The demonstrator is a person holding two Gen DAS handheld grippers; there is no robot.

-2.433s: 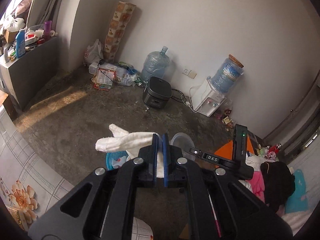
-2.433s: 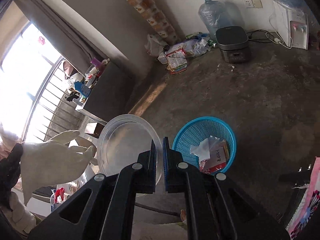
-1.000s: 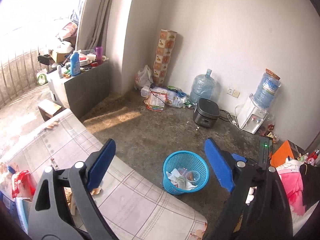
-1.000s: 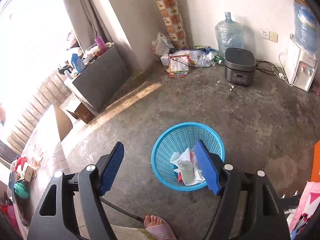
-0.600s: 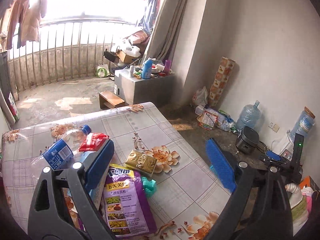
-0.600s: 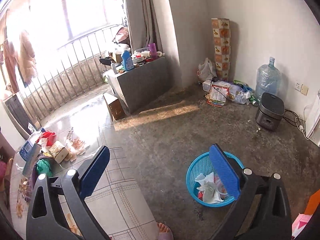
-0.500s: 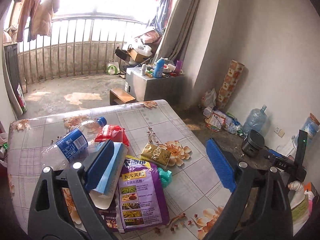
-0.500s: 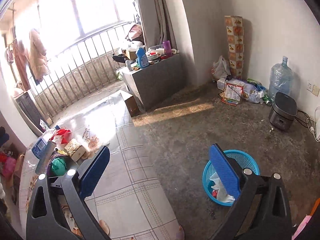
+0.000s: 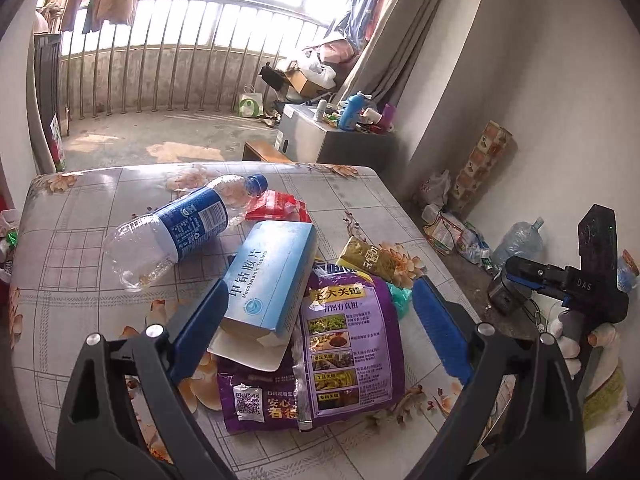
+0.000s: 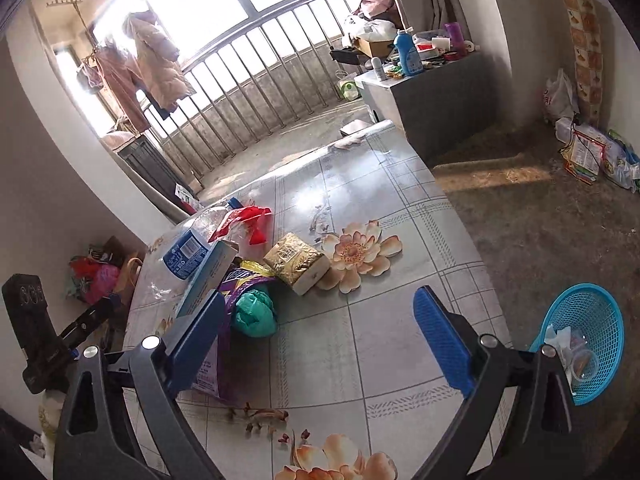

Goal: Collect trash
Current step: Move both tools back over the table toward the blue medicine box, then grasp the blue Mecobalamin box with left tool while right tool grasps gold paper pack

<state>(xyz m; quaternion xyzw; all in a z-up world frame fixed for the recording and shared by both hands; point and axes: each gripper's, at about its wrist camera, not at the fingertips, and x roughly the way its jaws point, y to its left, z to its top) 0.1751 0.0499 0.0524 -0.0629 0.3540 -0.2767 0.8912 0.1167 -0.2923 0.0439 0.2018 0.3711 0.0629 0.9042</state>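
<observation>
Both grippers, left (image 9: 316, 332) spread, right (image 10: 320, 334) closing on nothing: you're between pickups, so pinch the pale-blue cardboard medicine box (image 9: 270, 276) next

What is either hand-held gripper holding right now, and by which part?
Nothing. The left hand-held gripper is open above the light blue cardboard box; the right hand-held gripper, closing slightly, is empty.

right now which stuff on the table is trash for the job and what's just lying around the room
For the job:
clear plastic bottle with blue label
pale blue medicine box
purple foil bag
gold packet
crumpled green bag
blue mesh basket

Just lying about:
large water jug
blue detergent bottle
hanging pink coat
</observation>
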